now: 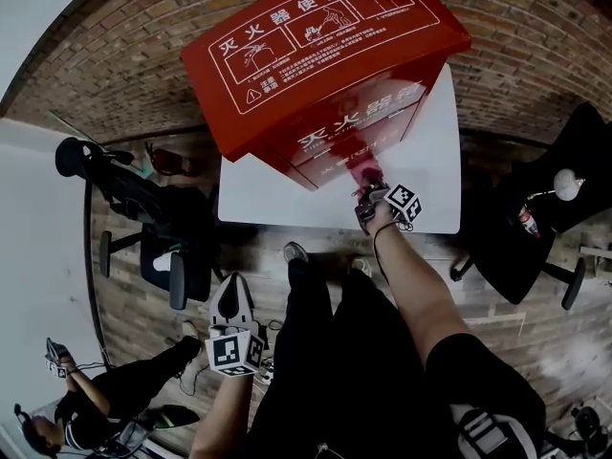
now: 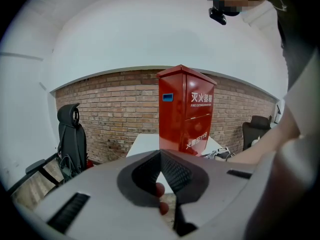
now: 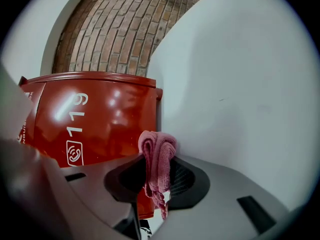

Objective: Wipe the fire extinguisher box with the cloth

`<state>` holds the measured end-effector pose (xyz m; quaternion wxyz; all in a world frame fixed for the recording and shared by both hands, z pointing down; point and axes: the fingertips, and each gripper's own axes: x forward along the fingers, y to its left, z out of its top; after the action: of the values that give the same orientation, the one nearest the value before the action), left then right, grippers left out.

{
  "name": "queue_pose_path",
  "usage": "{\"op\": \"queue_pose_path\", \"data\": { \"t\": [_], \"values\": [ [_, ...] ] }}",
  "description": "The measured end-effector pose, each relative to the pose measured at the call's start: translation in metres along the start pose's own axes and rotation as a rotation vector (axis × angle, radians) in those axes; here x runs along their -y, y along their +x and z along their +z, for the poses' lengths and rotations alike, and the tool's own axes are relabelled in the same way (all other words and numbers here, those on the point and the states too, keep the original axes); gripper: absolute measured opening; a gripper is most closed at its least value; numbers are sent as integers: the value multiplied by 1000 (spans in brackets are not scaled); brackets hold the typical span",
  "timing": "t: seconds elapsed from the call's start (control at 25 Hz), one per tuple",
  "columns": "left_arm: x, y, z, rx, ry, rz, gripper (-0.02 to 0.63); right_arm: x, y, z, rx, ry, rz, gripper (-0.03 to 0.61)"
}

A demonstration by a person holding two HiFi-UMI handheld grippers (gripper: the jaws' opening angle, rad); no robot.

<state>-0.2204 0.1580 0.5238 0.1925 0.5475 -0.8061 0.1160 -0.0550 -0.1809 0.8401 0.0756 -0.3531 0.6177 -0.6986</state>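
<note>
- Right gripper (image 3: 159,170) jaws clamp a pink cloth (image 3: 157,151) at the red fire extinguisher box's (image 1: 316,55) lower near face.
- Left gripper (image 2: 161,159) jaws are closed on nothing, near-left, well apart from the box.

White table (image 1: 430,161) by brick wall (image 1: 105,55); black office chair (image 1: 153,218) left, another chair (image 1: 559,199) right; person (image 1: 115,400) lower left.
</note>
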Motion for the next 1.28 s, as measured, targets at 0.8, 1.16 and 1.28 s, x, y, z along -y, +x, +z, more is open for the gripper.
{"op": "queue_pose_path", "data": {
  "t": [0.8,1.16,1.28],
  "values": [
    [22,5,-5,-14,1,-6,28,6,-1,49,-31,-6,-6,109],
    [26,15,1,-7,16,-20,28,6,0,66,-18,0,-12,109],
    [25,15,2,-7,21,-20,28,6,-1,65,-25,6,-7,109]
  ]
}}
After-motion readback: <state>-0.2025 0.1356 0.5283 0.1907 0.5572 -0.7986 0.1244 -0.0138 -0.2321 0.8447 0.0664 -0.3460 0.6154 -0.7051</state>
